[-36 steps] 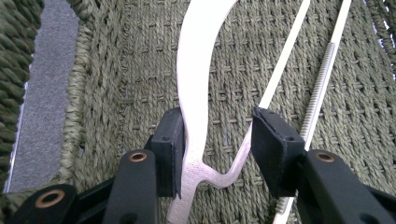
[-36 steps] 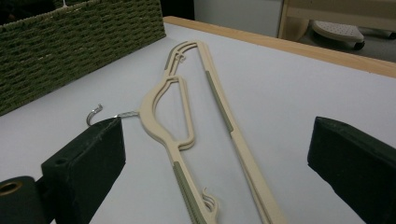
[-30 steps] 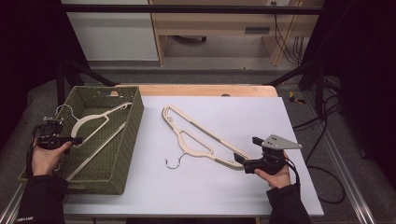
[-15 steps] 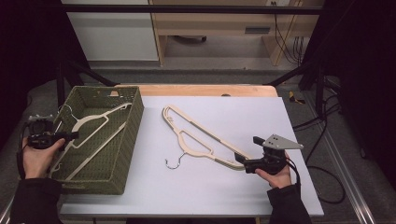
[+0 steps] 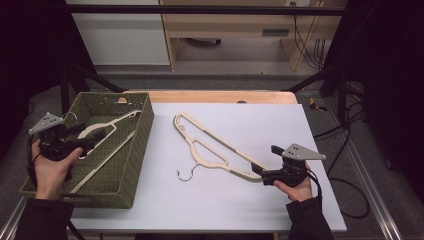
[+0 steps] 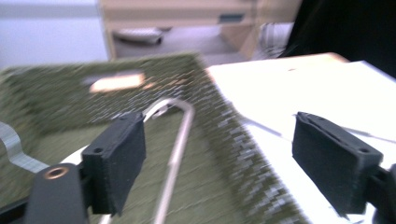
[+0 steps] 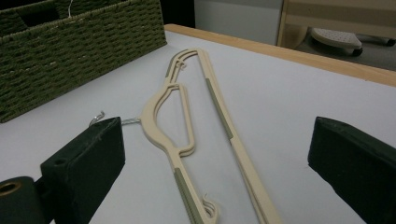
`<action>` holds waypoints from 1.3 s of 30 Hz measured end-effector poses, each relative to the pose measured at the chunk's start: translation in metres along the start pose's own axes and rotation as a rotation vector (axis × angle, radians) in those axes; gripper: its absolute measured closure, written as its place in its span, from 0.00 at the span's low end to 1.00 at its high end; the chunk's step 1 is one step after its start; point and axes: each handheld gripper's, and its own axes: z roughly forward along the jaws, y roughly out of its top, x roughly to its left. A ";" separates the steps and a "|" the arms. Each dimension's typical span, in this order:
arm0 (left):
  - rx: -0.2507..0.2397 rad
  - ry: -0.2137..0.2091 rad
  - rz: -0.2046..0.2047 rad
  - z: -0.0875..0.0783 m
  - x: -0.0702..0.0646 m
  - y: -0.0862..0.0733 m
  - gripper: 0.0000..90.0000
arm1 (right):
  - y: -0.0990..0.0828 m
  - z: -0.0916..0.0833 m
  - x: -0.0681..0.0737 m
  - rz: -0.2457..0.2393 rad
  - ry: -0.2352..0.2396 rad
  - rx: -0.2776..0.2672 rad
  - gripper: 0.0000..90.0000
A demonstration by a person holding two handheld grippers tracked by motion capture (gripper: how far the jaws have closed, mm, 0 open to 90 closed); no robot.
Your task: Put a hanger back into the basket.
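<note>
Left gripper view motion-blurred; basket [image 6: 224,126] weave smeared; hanger [image 6: 175,154] inside cut off at bottom edge.

Left gripper [image 5: 82,146] pulls back toward basket's [image 5: 131,165] outer edge — tilts, grey plate now on top.

A white tabletop [image 5: 260,120] with a wooden far edge carries a green woven basket [image 5: 131,165] at its left and a cream hanger [image 5: 210,150] lying flat mid-table.

Black claws [image 5: 260,172], grey triangular top plates, black cables, dark sleeves [image 5: 310,222].
</note>
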 end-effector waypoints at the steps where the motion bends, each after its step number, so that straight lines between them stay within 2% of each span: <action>1: -0.013 -0.020 0.010 0.001 -0.007 0.001 0.17 | 0.000 0.000 0.000 -0.003 0.002 -0.002 0.05; 5: -0.050 -0.104 0.051 0.005 -0.038 0.000 0.14 | 0.001 -0.001 0.000 0.006 -0.004 -0.008 0.05; 10: -0.057 -0.163 0.100 0.014 -0.074 -0.005 0.11 | 0.001 -0.001 0.000 0.004 -0.005 -0.009 0.05; 14: -0.035 -0.191 0.154 0.028 -0.102 -0.011 0.09 | 0.001 -0.001 0.000 0.003 -0.006 -0.009 0.05; 18: -0.010 -0.212 0.176 0.044 -0.123 -0.019 0.09 | 0.001 -0.003 -0.001 -0.003 -0.001 -0.011 0.05; 25: 0.064 -0.244 0.201 0.074 -0.146 -0.035 0.10 | 0.001 -0.001 0.000 0.001 -0.005 -0.008 0.05; 27: 0.083 -0.241 0.207 0.081 -0.151 -0.039 0.10 | 0.001 -0.001 0.000 0.004 -0.004 -0.010 0.05; 33: 0.133 -0.248 0.196 0.103 -0.160 -0.049 0.13 | 0.001 -0.001 0.000 0.005 -0.003 -0.010 0.05; 39: 0.179 -0.239 0.201 0.124 -0.167 -0.060 0.17 | 0.001 -0.001 0.000 0.000 -0.004 -0.007 0.05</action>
